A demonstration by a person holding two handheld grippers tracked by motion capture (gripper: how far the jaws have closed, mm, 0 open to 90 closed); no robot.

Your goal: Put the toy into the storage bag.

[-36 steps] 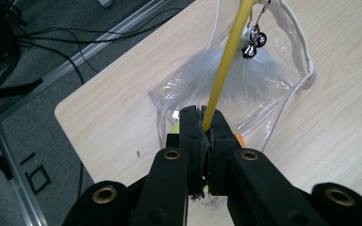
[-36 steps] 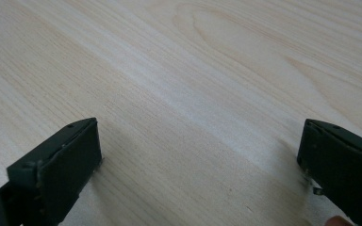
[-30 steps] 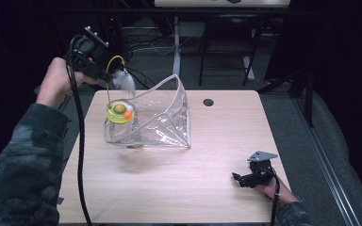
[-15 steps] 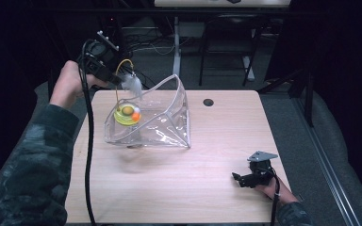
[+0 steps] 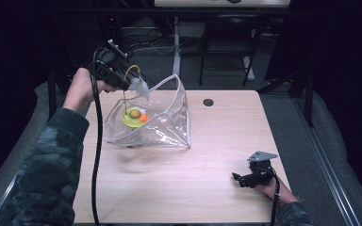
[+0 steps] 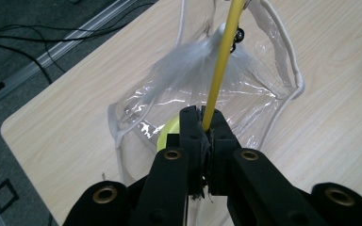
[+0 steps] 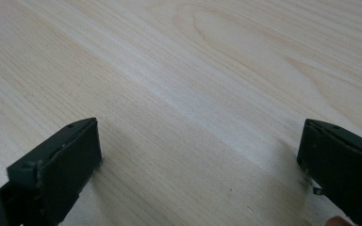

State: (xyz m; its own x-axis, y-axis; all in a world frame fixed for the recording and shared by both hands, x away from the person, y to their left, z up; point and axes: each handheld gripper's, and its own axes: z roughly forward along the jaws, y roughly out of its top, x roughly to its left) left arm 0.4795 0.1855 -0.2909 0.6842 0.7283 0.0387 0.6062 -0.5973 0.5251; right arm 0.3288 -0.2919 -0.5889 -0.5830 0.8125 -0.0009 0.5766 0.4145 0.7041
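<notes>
My left claw (image 5: 122, 84) is up at the far left corner of the tabletop (image 5: 217, 155). It is squeezed tight on a thin yellow stick (image 6: 220, 66). In the left gripper view the stick runs straight up and away from my claw, out over a clear plastic bag (image 5: 165, 122). In the high view it bends over and its far end points down into the bag. A soft grey feather (image 6: 193, 70) is stuck on the stick. At the stick's low end a small round toy (image 5: 134, 115), yellow with an orange bit, hangs inside the bag. The bag sits open on the left half of the light wood tabletop. Near the far edge is a small dark round hole (image 5: 209, 102). My right claw (image 5: 250, 178) rests low at the near right, spread wide with nothing in it. The room around is dark, with chair legs (image 5: 202, 52) behind.
</notes>
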